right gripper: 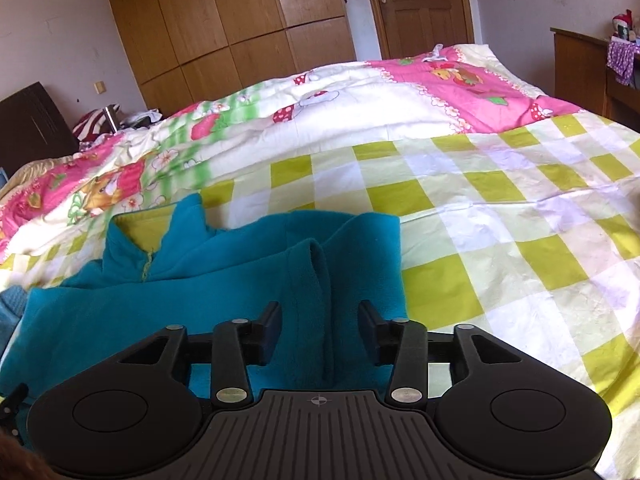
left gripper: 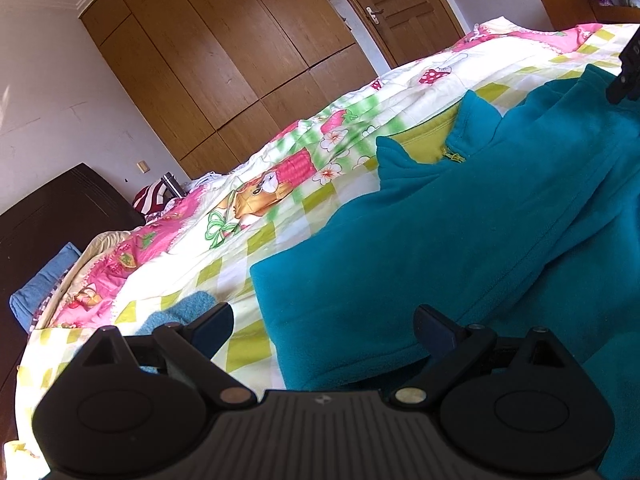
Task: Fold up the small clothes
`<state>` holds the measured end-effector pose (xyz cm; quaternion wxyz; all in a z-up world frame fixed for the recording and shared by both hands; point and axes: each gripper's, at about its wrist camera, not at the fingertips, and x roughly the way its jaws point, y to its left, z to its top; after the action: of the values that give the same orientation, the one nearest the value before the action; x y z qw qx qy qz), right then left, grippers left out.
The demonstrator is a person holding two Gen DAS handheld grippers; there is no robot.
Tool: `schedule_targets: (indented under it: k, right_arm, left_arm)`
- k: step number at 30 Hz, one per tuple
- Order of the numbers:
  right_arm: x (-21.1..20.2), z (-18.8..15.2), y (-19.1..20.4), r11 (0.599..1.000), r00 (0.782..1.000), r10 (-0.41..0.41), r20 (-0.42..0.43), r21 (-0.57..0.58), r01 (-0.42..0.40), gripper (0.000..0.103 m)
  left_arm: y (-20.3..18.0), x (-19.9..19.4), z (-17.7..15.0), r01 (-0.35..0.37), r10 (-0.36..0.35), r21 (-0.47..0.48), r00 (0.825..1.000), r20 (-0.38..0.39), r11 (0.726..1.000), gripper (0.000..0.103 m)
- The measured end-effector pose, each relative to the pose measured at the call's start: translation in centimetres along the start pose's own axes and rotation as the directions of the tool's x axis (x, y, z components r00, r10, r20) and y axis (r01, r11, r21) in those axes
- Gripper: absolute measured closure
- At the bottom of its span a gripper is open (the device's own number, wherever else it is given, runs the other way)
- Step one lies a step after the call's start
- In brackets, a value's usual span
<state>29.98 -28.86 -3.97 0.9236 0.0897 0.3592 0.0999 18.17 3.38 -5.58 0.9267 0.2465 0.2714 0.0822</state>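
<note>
A teal fleece pullover with a yellow-green collar lining and short zip lies flat on the bed. In the left wrist view my left gripper is open, its fingers astride the pullover's near left corner. In the right wrist view the pullover lies with a sleeve folded over its right side. My right gripper is open, its fingers on either side of that sleeve fold. The right gripper's tip also shows at the left wrist view's right edge.
The bed is covered by a checked yellow-green and white quilt with pink cartoon patches. A blue towel-like cloth lies by my left gripper. A dark headboard, wooden wardrobes, a door and a wooden desk surround the bed.
</note>
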Motion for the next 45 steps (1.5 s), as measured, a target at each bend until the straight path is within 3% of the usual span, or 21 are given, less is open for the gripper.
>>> schedule_targets:
  k: [4, 5, 6, 9, 12, 15, 21, 23, 25, 29, 33, 40, 43, 45]
  right_arm:
    - [2.9, -0.4, 0.7, 1.000, 0.998, 0.004, -0.065, 0.008, -0.003, 0.062]
    - [3.1, -0.4, 0.8, 1.000, 0.998, 0.009, -0.060, 0.013, -0.008, 0.078]
    - [3.2, -0.5, 0.9, 1.000, 0.998, 0.015, -0.062, 0.024, -0.013, 0.085]
    - [2.5, -0.3, 0.5, 0.998, 0.997, 0.042, -0.060, 0.050, -0.039, 0.093]
    - [1.2, 0.2, -0.8, 0.991, 0.997, 0.067, -0.031, 0.120, -0.063, 0.094]
    - [0.7, 0.4, -1.2, 0.991, 1.000, 0.031, -0.007, 0.132, -0.030, 0.094]
    - [2.6, -0.4, -0.5, 0.994, 0.997, -0.029, -0.072, 0.100, 0.036, 0.091]
    - [2.2, -0.4, 0.5, 0.998, 0.997, -0.058, -0.054, 0.031, 0.059, 0.091]
    - [1.8, -0.1, 0.1, 0.997, 0.998, -0.056, -0.042, 0.048, 0.058, 0.093]
    - [2.0, 0.0, -0.8, 0.994, 0.997, -0.058, -0.051, 0.084, 0.062, 0.094]
    - [2.3, -0.4, 0.1, 0.994, 0.994, -0.096, -0.053, 0.050, 0.098, 0.093]
    - [2.5, 0.5, 1.3, 0.986, 0.982, -0.167, -0.086, -0.003, 0.167, 0.093]
    - [3.4, 0.2, 1.7, 0.977, 0.972, -0.212, -0.100, -0.019, 0.211, 0.093]
    - [3.6, 0.1, 2.0, 0.974, 0.969, -0.228, -0.098, -0.017, 0.228, 0.093]
  left_arm:
    - [-0.1, 0.0, 0.0, 0.003, -0.003, -0.016, 1.000, 0.006, 1.000, 0.000]
    - [-0.1, -0.1, -0.1, 0.001, -0.001, -0.012, 1.000, 0.010, 1.000, 0.000]
    - [0.0, -0.1, -0.2, -0.002, 0.002, -0.009, 1.000, 0.011, 1.000, 0.000]
    - [0.2, -0.1, -0.5, -0.002, 0.002, -0.017, 1.000, 0.011, 1.000, 0.000]
    - [0.5, 0.1, -0.4, 0.009, -0.008, -0.043, 1.000, 0.009, 0.999, 0.000]
    - [0.2, 0.7, -0.4, 0.019, -0.019, -0.047, 1.000, 0.001, 0.999, 0.000]
    - [0.2, 3.0, -1.0, 0.039, -0.040, -0.018, 0.996, -0.076, 0.999, 0.000]
    - [1.1, 2.5, -0.9, 0.011, -0.012, -0.016, 0.998, -0.060, 1.000, 0.000]
    - [2.0, 1.6, -1.2, -0.016, 0.016, -0.005, 0.999, -0.039, 1.000, 0.000]
    - [2.6, -0.1, -3.0, 0.012, -0.010, 0.034, 0.999, -0.038, 0.999, 0.000]
    - [2.2, -0.8, -5.0, 0.021, -0.018, 0.095, 0.999, -0.033, 0.995, 0.000]
    - [2.2, 2.4, -3.2, 0.000, 0.000, -0.011, 0.999, -0.038, 1.000, 0.000]
    - [2.2, 3.7, -3.2, -0.081, 0.081, 0.009, 0.996, -0.028, 0.997, 0.000]
    - [4.4, 3.3, -3.7, -0.161, 0.161, -0.056, 0.987, -0.016, 0.985, 0.000]
